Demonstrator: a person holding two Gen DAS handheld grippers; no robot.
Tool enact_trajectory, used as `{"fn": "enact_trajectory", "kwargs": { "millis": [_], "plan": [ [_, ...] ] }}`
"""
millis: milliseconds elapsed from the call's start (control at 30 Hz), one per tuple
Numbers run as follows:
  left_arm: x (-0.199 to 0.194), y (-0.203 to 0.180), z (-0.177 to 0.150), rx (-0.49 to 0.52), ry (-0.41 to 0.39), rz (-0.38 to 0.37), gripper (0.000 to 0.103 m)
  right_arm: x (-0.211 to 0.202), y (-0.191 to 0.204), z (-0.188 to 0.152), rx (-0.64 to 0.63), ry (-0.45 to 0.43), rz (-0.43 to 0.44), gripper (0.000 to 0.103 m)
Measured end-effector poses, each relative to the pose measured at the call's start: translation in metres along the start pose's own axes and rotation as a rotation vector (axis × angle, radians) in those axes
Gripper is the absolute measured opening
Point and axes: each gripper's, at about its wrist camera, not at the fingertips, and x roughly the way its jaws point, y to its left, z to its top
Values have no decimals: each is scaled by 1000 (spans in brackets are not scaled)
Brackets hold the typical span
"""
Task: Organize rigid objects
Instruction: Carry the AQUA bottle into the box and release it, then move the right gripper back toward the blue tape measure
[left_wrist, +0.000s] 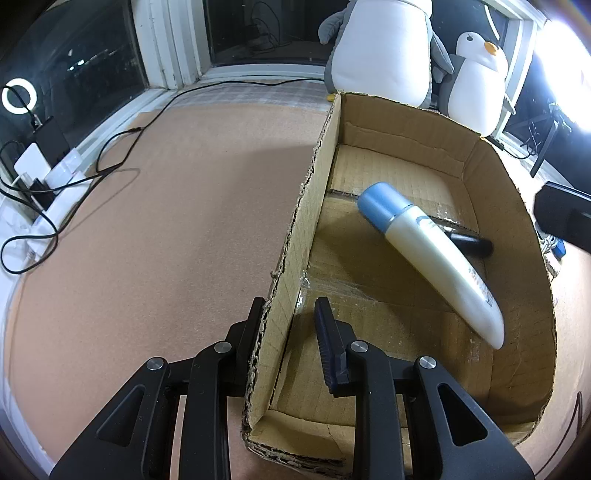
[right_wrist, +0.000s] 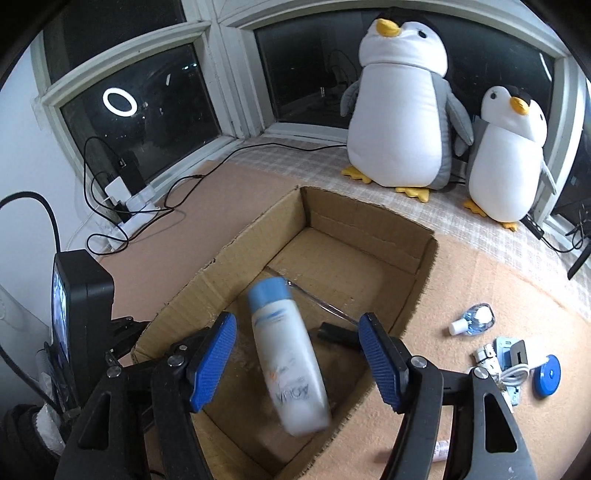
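An open cardboard box (left_wrist: 295, 236) (right_wrist: 369, 214) sits on the brown mat. My left gripper (left_wrist: 290, 314) is shut on the box's near side wall, one finger outside and one inside. A white bottle with a blue cap (left_wrist: 424, 254) (right_wrist: 288, 358) is in the box, tilted and blurred in the right wrist view. My right gripper (right_wrist: 295, 319) stands open above the box; the bottle lies between its blue pads (right_wrist: 212, 362) without touching them. A black stick-like object (left_wrist: 469, 243) (right_wrist: 336, 332) lies on the box floor behind the bottle.
Right of the box lie a small clear bottle (right_wrist: 474, 317), a blue disc (right_wrist: 546, 374) and a white cable with a charger (right_wrist: 506, 362). Two plush penguins (right_wrist: 399, 110) (right_wrist: 509, 155) stand by the window. A power strip and cables (right_wrist: 125, 206) lie at left.
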Motion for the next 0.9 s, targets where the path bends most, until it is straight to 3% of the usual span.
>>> {"fn": "enact_trajectory", "kwargs": {
  "millis": [467, 900],
  "plan": [
    [0, -1, 0, 7, 1, 6, 25, -46, -70, -25, 102, -17, -55, 65],
    [0, -1, -1, 9, 2, 8, 25, -76, -177, -67, 268, -24, -249, 65]
  ]
}}
